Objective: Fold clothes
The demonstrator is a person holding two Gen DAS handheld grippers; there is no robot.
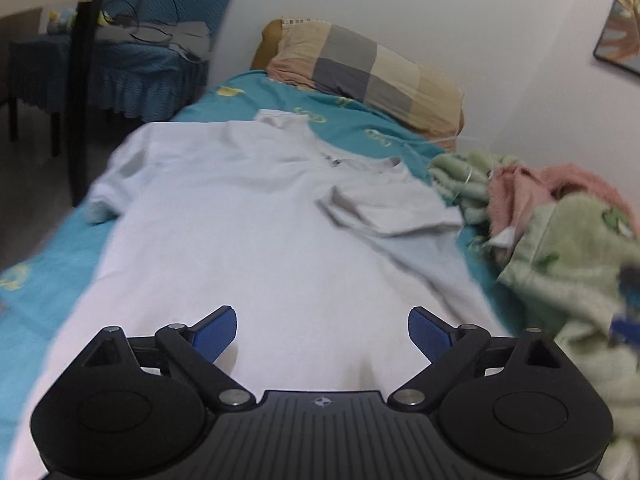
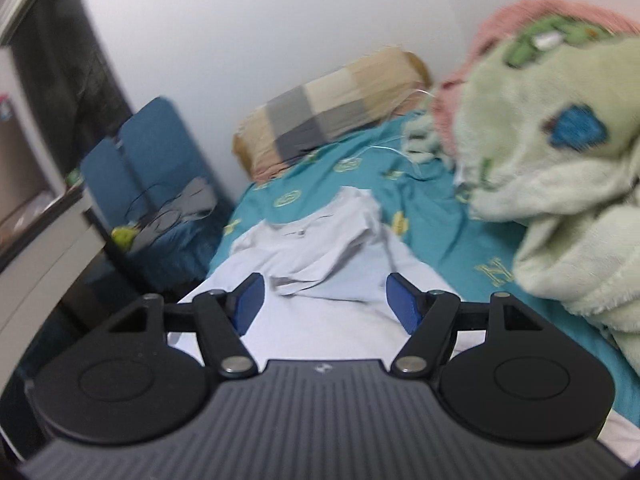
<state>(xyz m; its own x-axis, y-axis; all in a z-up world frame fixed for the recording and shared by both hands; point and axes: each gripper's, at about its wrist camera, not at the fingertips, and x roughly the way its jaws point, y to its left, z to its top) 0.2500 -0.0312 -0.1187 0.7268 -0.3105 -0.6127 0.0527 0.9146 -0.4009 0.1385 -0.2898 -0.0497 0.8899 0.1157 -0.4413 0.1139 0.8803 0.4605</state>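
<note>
Both claws — left claw (image 1: 322, 334), right claw (image 2: 324, 304) — gape above white T-shirt (image 1: 240, 220).

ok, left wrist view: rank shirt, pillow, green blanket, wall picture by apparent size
1. shirt, fills most of the frame.
2. green blanket, cut off at the right edge, so its true extent is unknown.
3. pillow, farther away, so it reads smaller.
4. picture, cropped by the edge.

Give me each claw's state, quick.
Left claw: open, holding nothing, above the white T-shirt.
Right claw: open, holding nothing.
</note>
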